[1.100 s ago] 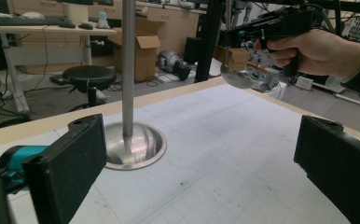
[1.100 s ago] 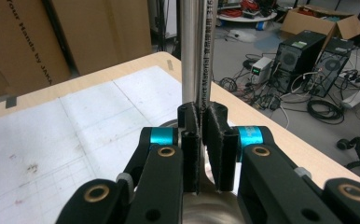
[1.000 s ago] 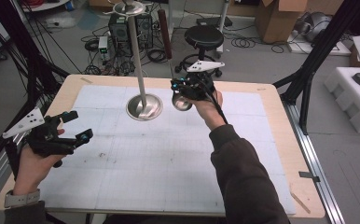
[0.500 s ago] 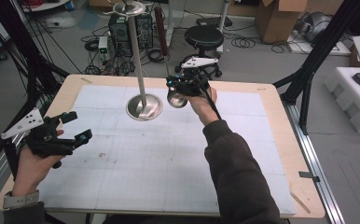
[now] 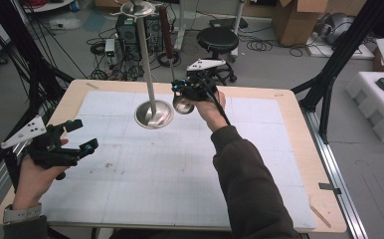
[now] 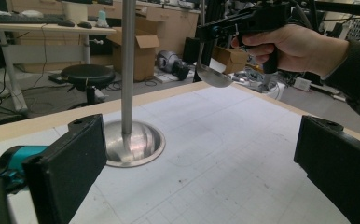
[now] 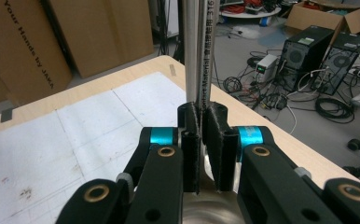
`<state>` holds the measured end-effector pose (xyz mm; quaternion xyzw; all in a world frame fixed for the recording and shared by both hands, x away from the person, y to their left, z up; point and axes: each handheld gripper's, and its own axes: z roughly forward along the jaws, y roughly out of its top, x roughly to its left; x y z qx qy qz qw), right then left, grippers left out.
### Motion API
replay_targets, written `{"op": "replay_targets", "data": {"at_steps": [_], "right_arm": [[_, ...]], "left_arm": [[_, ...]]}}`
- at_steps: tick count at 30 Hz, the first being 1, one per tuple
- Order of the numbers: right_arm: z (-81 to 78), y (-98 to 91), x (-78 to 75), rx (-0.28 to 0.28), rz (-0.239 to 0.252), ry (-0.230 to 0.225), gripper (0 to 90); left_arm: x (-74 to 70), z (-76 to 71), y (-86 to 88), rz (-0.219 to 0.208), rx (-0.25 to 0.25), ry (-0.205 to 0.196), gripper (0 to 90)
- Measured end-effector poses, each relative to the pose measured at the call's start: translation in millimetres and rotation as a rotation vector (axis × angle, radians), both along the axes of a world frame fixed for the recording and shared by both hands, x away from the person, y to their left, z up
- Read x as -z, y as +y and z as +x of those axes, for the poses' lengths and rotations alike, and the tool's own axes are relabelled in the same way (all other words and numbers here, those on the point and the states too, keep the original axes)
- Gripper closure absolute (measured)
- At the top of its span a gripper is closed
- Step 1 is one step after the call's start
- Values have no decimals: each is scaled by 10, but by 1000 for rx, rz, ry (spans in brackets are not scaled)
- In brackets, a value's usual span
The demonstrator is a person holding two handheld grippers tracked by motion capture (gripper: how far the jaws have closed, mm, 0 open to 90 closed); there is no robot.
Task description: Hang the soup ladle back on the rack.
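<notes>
A steel ladle hangs in the air, its bowl (image 5: 182,105) just right of a steel stand with a round base (image 5: 153,115) and a tall pole (image 5: 144,55). My right gripper (image 5: 181,88) is shut on the ladle's handle (image 7: 206,65), the bowl (image 7: 211,207) below the jaws. The stand's pole (image 7: 188,46) rises right behind the handle. My left gripper (image 5: 82,135) is held open over the table's near left, nothing between its pads (image 6: 71,161). In the left gripper view the stand base (image 6: 134,144) is ahead, and the right gripper (image 6: 236,25) holds the ladle bowl (image 6: 213,75) beyond.
The table (image 5: 289,107) has a white gridded mat (image 5: 170,169) on a wooden top. Behind it on the floor are a black stool (image 5: 217,37), computer cases (image 5: 125,25), cables and cardboard boxes (image 5: 297,20). A metal rail (image 5: 329,164) runs along the right edge.
My right gripper with the ladle has drifted slightly left, closer to the stand's pole. The left gripper has stayed in place.
</notes>
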<state>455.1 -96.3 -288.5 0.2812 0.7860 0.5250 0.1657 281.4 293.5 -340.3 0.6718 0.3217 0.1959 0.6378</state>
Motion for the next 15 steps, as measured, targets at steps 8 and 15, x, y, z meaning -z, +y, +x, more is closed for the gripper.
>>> {"op": "replay_targets", "data": {"at_steps": [8,15], "right_arm": [[38,54,47,-3,3,13,842],[64,49,46,12,0,4,843]], "left_arm": [[-4,-12,27,-11,-4,-1,29],[-10,-20,34,-13,-3,-5,29]]}}
